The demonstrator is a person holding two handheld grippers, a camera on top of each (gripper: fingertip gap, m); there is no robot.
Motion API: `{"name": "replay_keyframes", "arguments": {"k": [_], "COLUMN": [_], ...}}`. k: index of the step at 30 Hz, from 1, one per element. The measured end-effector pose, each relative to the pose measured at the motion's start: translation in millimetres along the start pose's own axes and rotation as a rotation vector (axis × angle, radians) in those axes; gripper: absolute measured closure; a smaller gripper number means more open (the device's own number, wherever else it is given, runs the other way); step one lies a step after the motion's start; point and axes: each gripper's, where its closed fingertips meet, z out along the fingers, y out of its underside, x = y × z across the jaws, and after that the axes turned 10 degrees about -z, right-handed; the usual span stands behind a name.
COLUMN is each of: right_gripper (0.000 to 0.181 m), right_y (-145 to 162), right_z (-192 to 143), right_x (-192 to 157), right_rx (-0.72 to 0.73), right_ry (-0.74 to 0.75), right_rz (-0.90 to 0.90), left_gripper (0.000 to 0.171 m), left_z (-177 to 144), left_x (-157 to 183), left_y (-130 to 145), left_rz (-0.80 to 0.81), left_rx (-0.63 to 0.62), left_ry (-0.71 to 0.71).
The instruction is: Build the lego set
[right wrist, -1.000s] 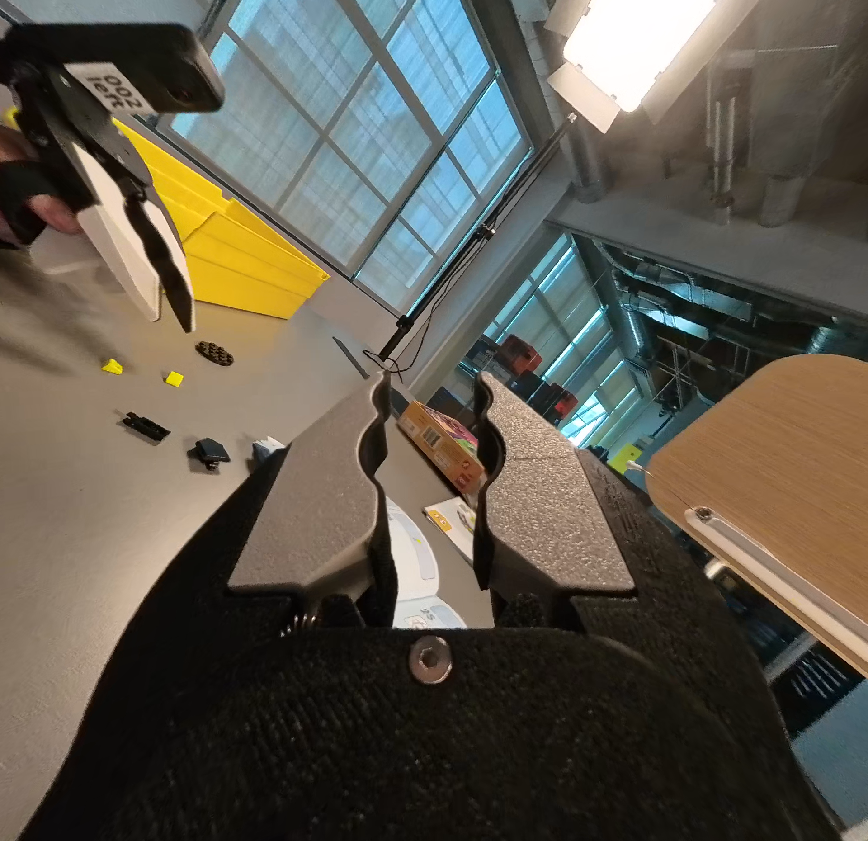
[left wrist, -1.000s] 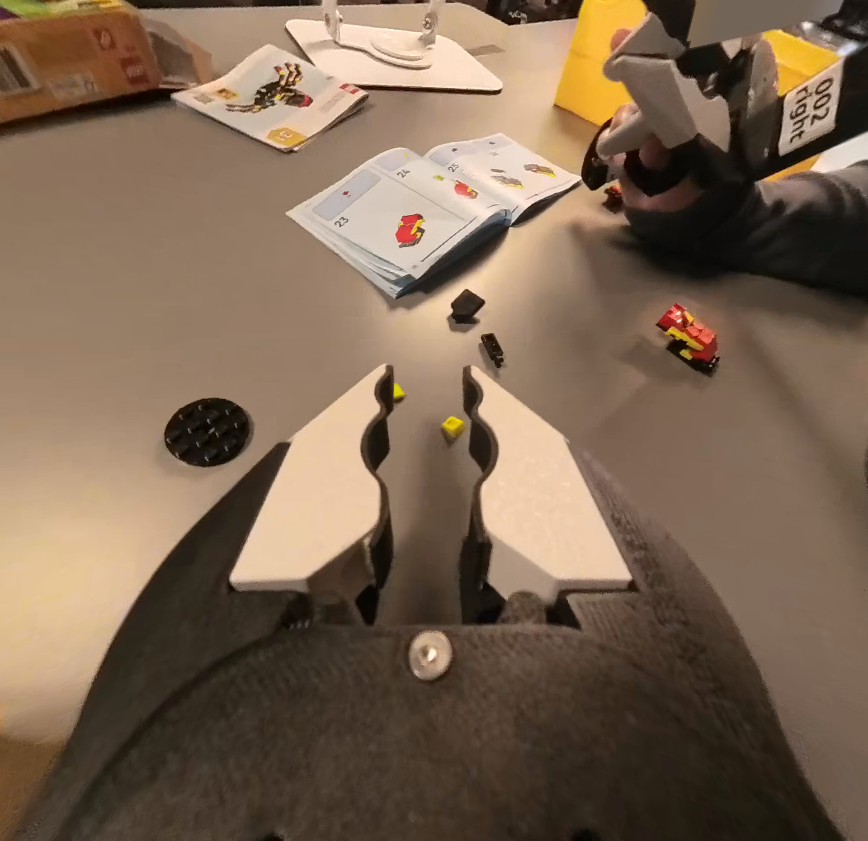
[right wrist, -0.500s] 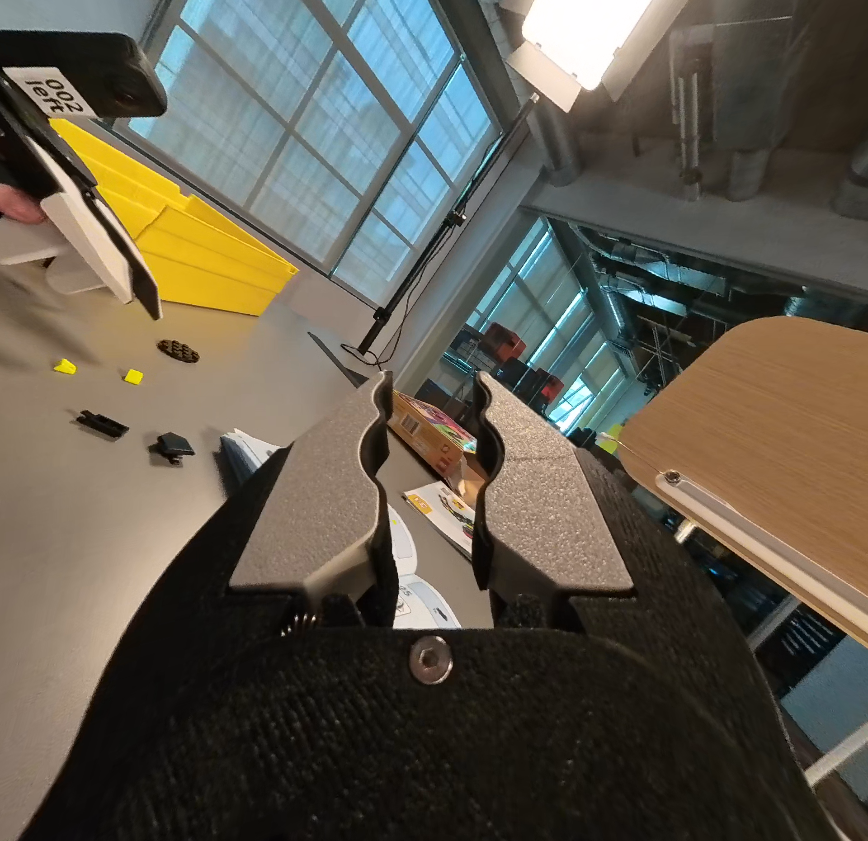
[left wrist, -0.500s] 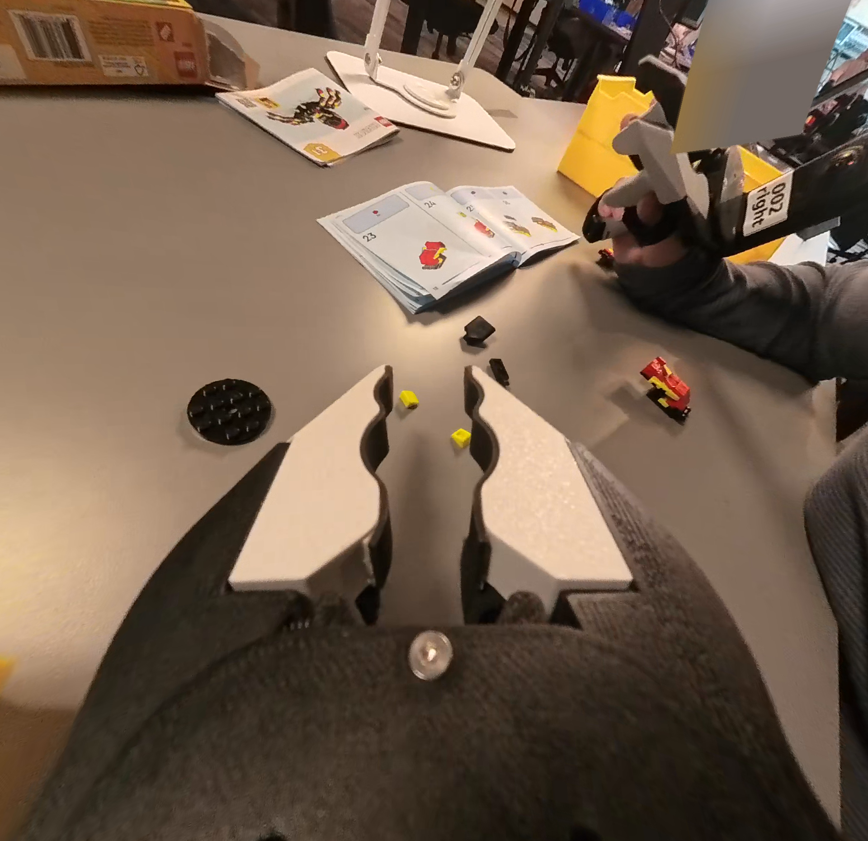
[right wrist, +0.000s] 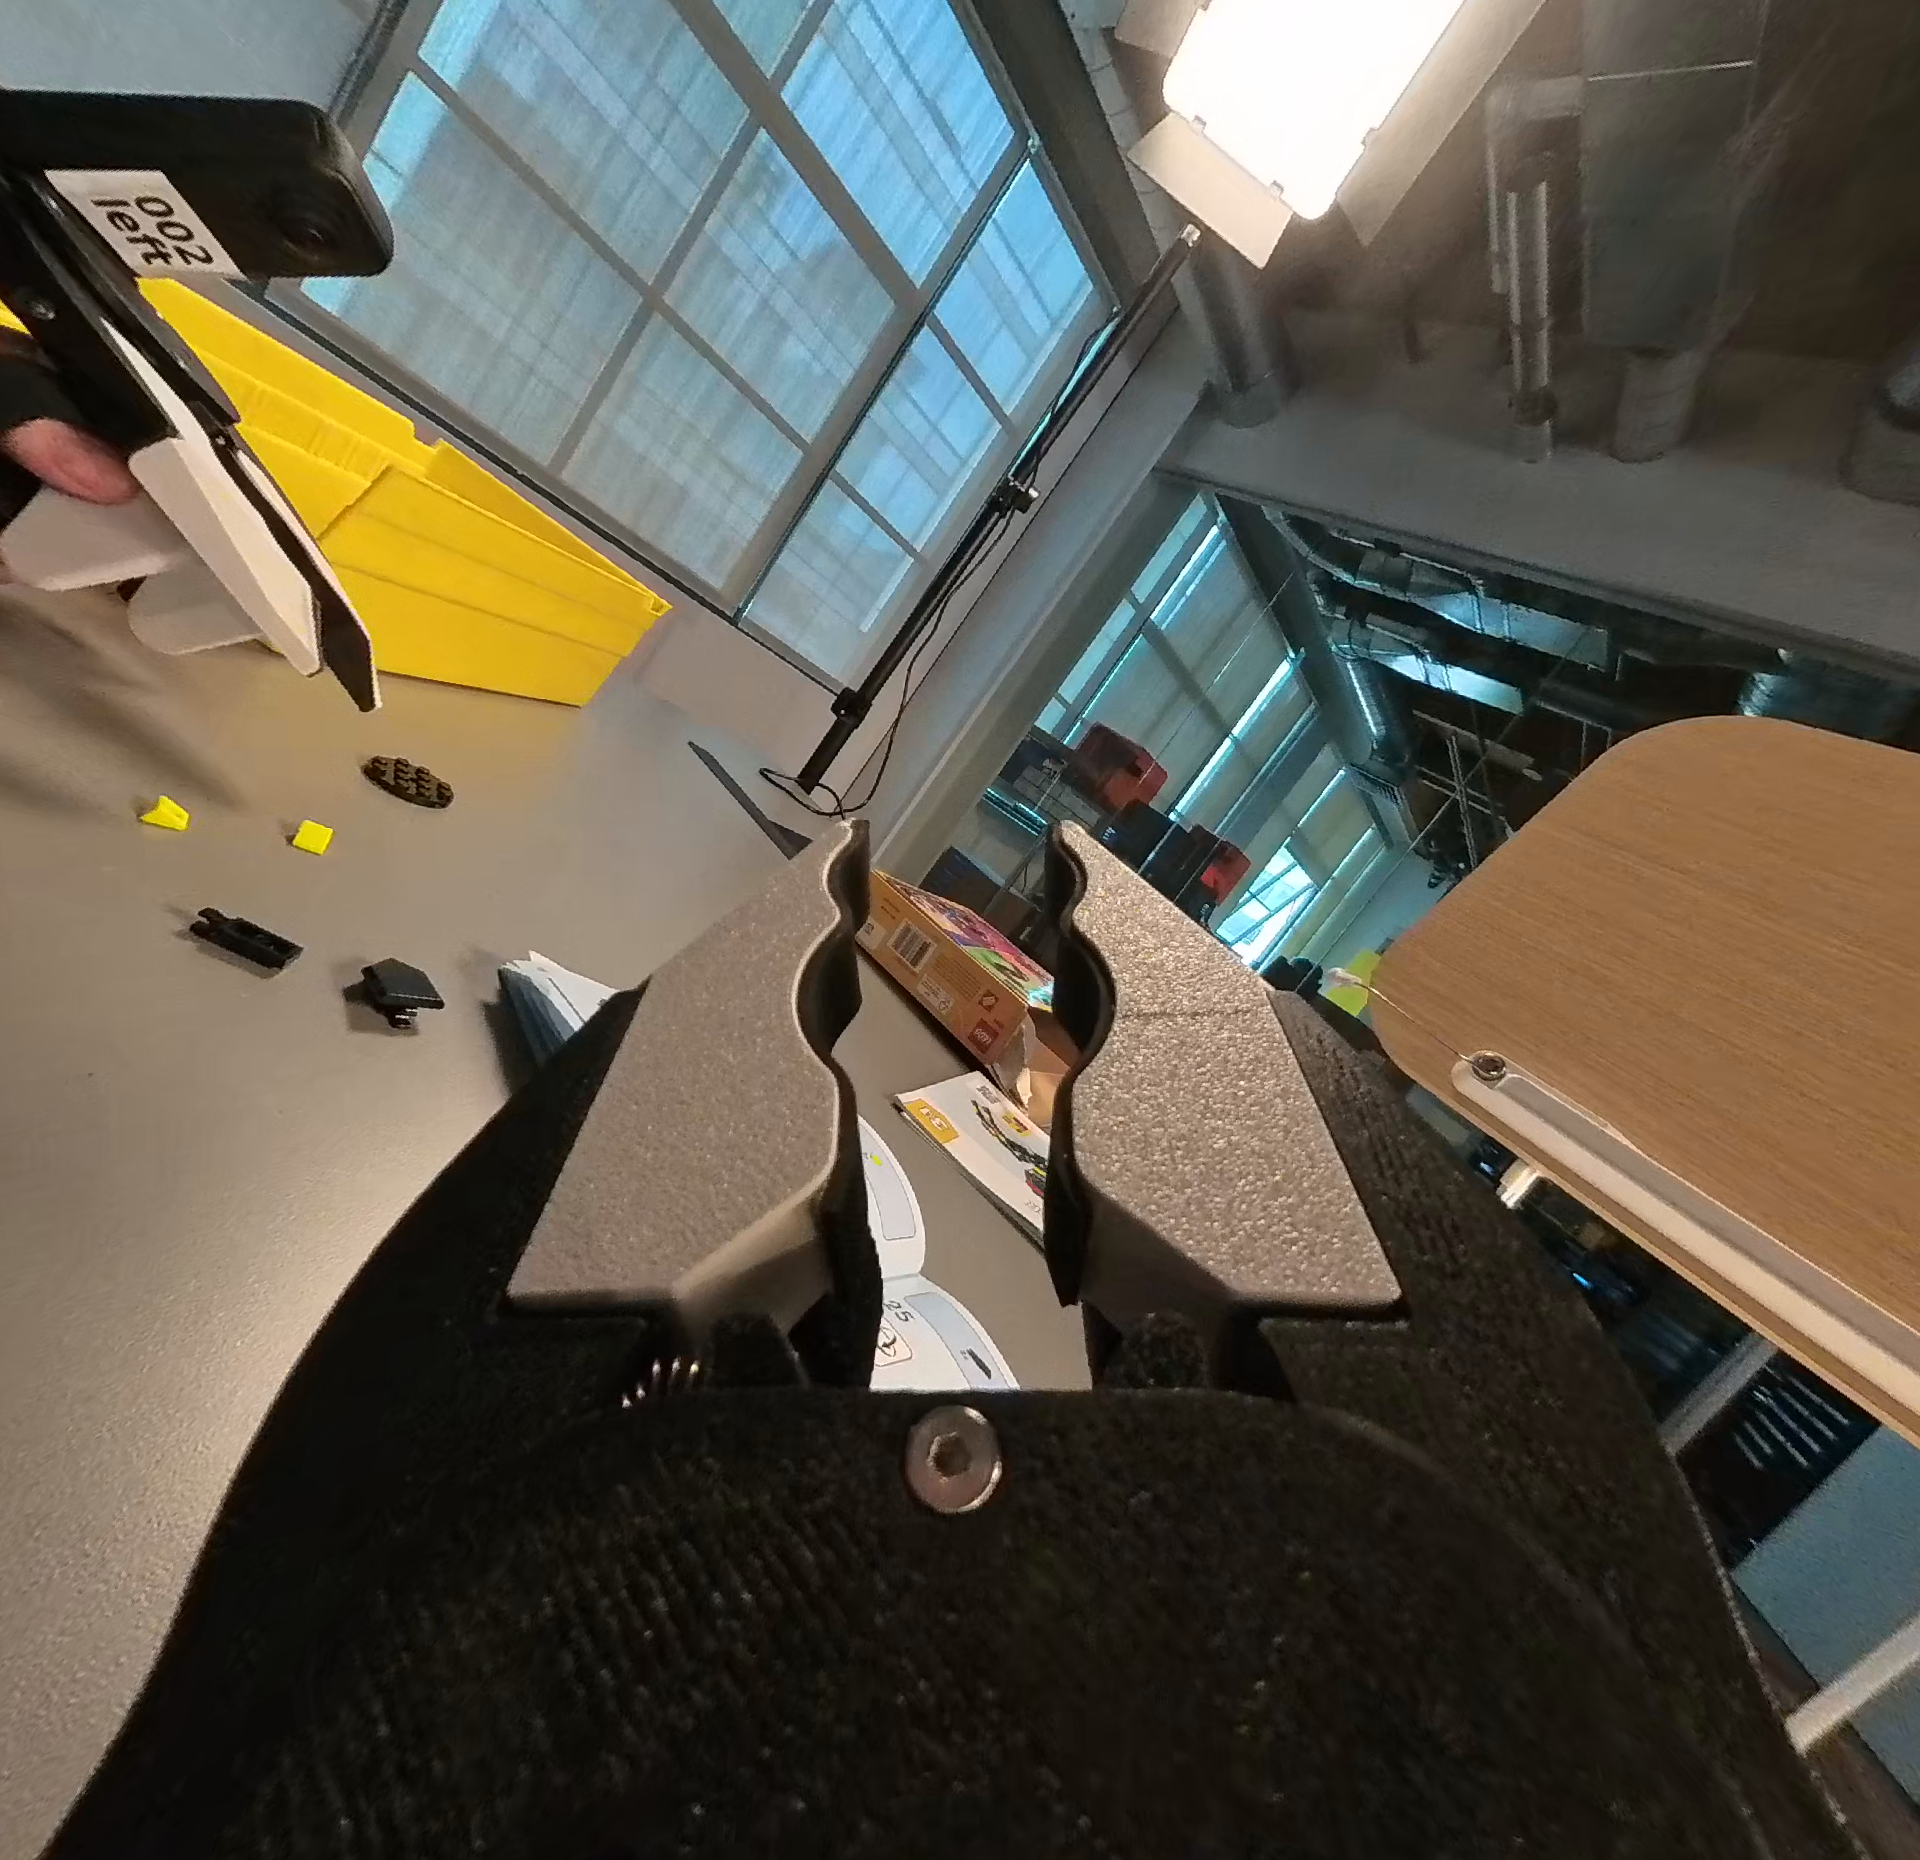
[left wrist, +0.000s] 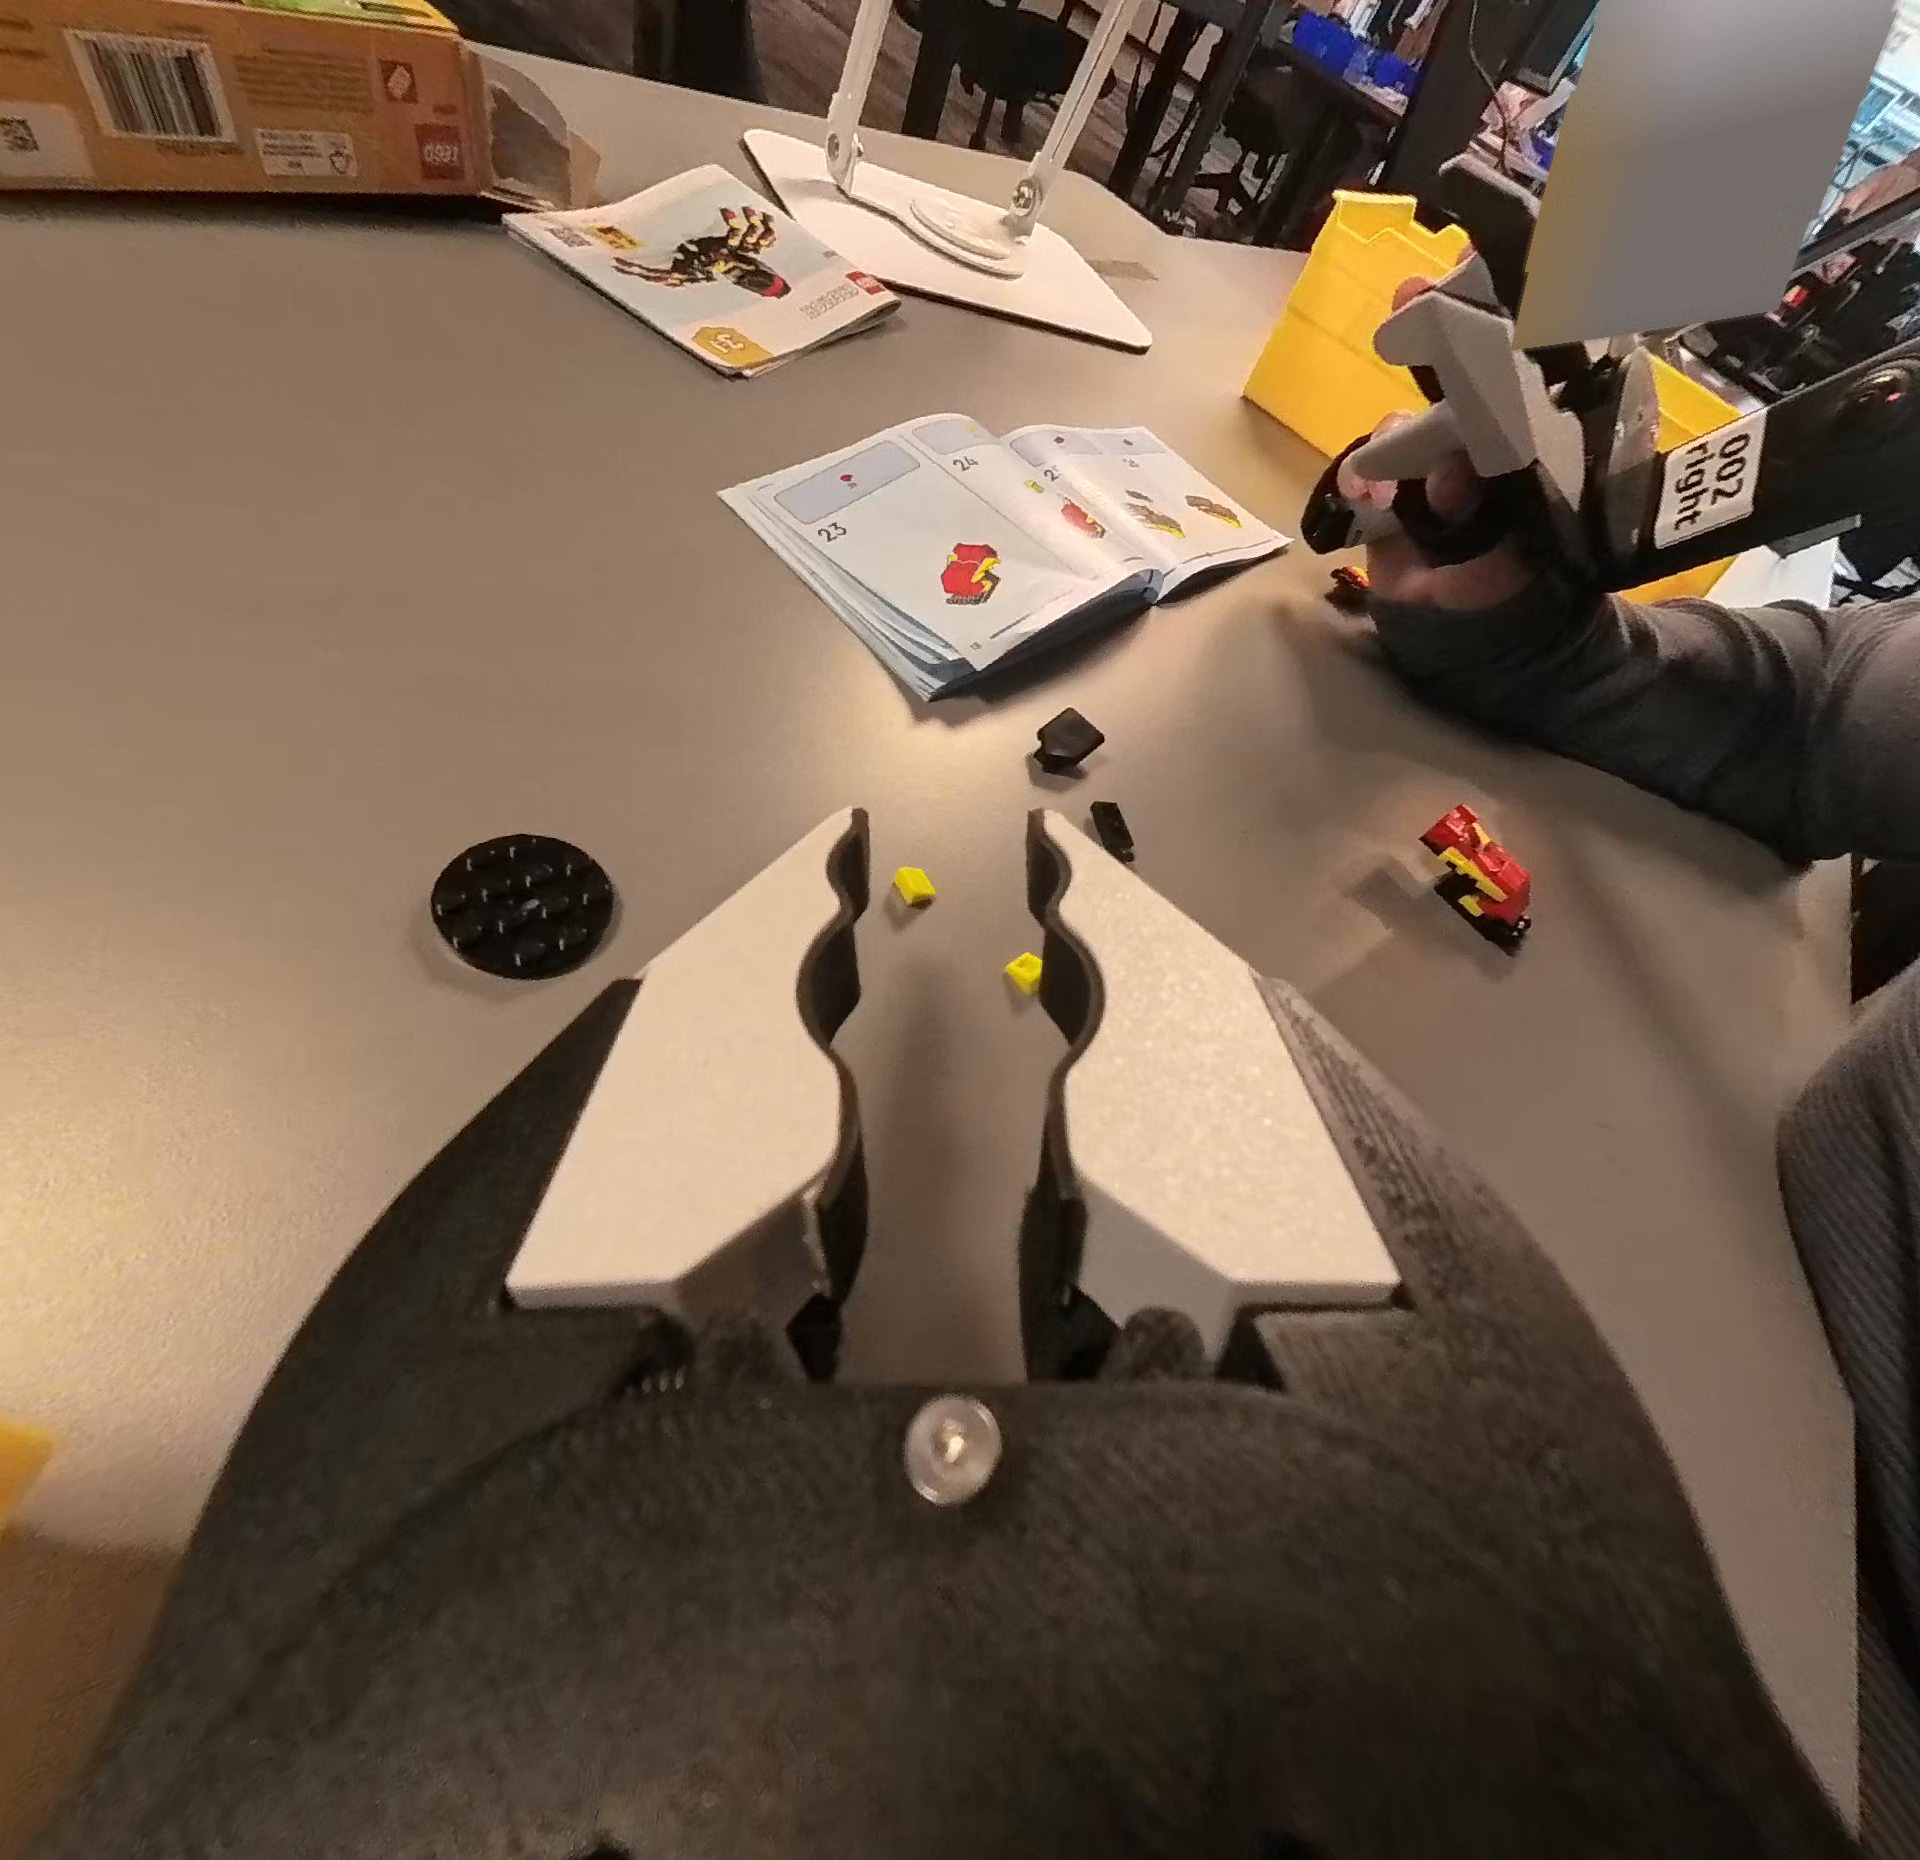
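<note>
Left gripper (left wrist: 945, 834) spread, empty, hovering over grey table (left wrist: 312, 563). Two yellow bricks (left wrist: 914, 883) between and just past its tips. Black round plate (left wrist: 522, 906) to left. Red-yellow assembly (left wrist: 1475, 875) to right, near open instruction booklet (left wrist: 997, 543). Right gripper (right wrist: 956, 844) spread, empty, tilted upward.

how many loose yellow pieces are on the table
2. One yellow piece lies between the left claw's fingertips, toward its left finger. The other lies nearer, against its right finger's inner edge. More could be hidden under the claw.
</note>
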Motion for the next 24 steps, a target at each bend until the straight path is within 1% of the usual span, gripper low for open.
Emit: {"name": "replay_keyframes", "arguments": {"k": [4, 5, 7, 9, 11, 14, 16, 19, 21, 24], "right_gripper": [0.15, 0.15, 0.15, 0.15, 0.15, 0.15, 0.15, 0.15, 0.15, 0.15], "right_y": [0, 1, 1, 1, 1, 1, 1, 1, 1, 1], "right_z": [0, 0, 0, 0, 0, 0, 0, 0, 0, 0], "right_x": [0, 0, -1, -1, -2, -2, -3, -3, -4, -5], "right_rx": [-0.001, -0.002, -0.002, -0.002, -0.002, -0.001, -0.002, -0.003, -0.005, -0.005], "right_ry": [-0.004, -0.005, -0.006, -0.008, -0.012, -0.016, -0.019, -0.024, -0.027, -0.032], "right_rz": [-0.001, -0.001, -0.001, -0.002, -0.002, -0.004, -0.004, -0.004, -0.004, -0.005], "left_gripper": [0.139, 0.135, 0.134, 0.133, 0.133, 0.137, 0.138, 0.143, 0.145, 0.147], "left_z": [-1, -1, -2, 2, 10, 19, 18, 15, 14, 15], "left_x": [4, 13, 38, 60, 74, 75, 71, 40, 24, 10], "left_y": [0, 1, 3, 6, 13, 13, 12, 3, 2, 4], "left_rz": [0.034, 0.08, 0.213, 0.349, 0.468, 0.583, 0.57, 0.419, 0.319, 0.195], "left_rx": [0.006, 0.005, 0.033, 0.071, 0.073, 0.094, 0.098, 0.072, 0.041, -0.006], "left_ry": [0.007, 0.049, 0.14, 0.185, 0.178, 0.082, 0.061, -0.06, -0.102, -0.114]}}
